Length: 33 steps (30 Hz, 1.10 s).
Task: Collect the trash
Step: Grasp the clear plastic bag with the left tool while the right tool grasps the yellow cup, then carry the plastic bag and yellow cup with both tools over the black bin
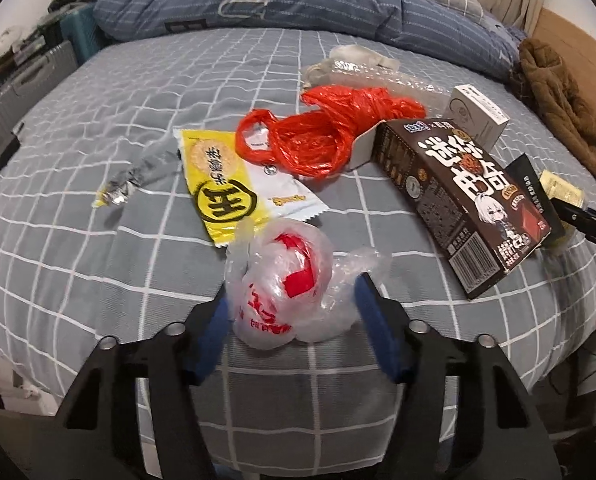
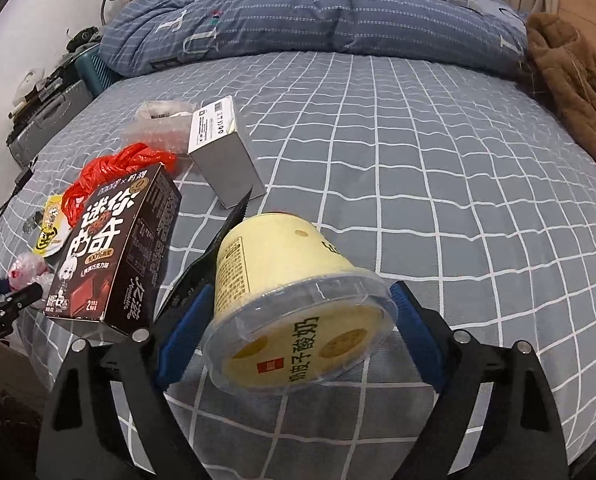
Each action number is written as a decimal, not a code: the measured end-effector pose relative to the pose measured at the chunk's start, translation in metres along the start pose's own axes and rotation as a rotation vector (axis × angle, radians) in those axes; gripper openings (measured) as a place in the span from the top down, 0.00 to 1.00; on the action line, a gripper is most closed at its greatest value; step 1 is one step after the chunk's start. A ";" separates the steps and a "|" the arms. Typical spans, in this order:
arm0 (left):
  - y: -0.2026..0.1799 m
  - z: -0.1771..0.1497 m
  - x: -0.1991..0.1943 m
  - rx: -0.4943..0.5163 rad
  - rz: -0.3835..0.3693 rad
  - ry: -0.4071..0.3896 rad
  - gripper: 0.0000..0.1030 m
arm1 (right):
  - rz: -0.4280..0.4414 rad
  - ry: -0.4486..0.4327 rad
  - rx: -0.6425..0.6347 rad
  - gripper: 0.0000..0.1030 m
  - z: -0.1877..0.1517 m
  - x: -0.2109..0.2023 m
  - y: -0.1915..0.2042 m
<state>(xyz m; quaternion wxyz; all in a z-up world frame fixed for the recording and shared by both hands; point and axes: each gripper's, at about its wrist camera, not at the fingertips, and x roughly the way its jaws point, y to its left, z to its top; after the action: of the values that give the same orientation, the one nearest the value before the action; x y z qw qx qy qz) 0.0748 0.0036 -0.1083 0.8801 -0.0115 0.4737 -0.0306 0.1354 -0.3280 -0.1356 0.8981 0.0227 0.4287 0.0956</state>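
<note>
Trash lies scattered over the bed (image 2: 418, 140), whose grey sheet carries a white grid; a rolled blue quilt (image 2: 318, 16) lies along its far side and a brown garment (image 2: 570, 76) at the far right corner. Largest of the litter is the dark chocolate box (image 1: 458, 204), tilted on its side, with an open end toward the red plastic bag (image 1: 326, 132) crumpled just beside it. A white carton (image 2: 222, 152) lies beyond the box, next to clear bubble wrap (image 2: 154, 132). A yellow-and-white snack wrapper (image 1: 234, 188) lies flat near the red bag, and a crumpled foil wrapper (image 1: 138, 180) sits to its left.

The right gripper (image 2: 298, 320) has its blue pads on both sides of a pale yellow yogurt cup (image 2: 294, 296), tipped with its clear lid toward the camera. The left gripper (image 1: 294, 312) has its pads against a balled clear bag with red print (image 1: 286, 280), which rests on the sheet.
</note>
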 end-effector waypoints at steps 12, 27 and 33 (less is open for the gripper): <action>-0.005 0.001 -0.013 0.017 0.027 -0.028 0.52 | -0.108 -0.071 0.040 0.19 -0.004 -0.032 0.007; -0.012 -0.001 -0.042 0.025 0.021 -0.103 0.52 | -0.196 -0.160 0.111 0.19 -0.027 -0.089 0.030; -0.018 -0.009 -0.053 0.042 0.015 -0.124 0.52 | -0.189 -0.191 0.106 0.19 -0.042 -0.111 0.051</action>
<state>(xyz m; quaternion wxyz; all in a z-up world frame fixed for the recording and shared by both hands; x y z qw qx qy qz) 0.0375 -0.0107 -0.0677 0.9081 0.0087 0.4174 -0.0331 0.0271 -0.3008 -0.0704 0.9373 0.0386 0.3462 -0.0146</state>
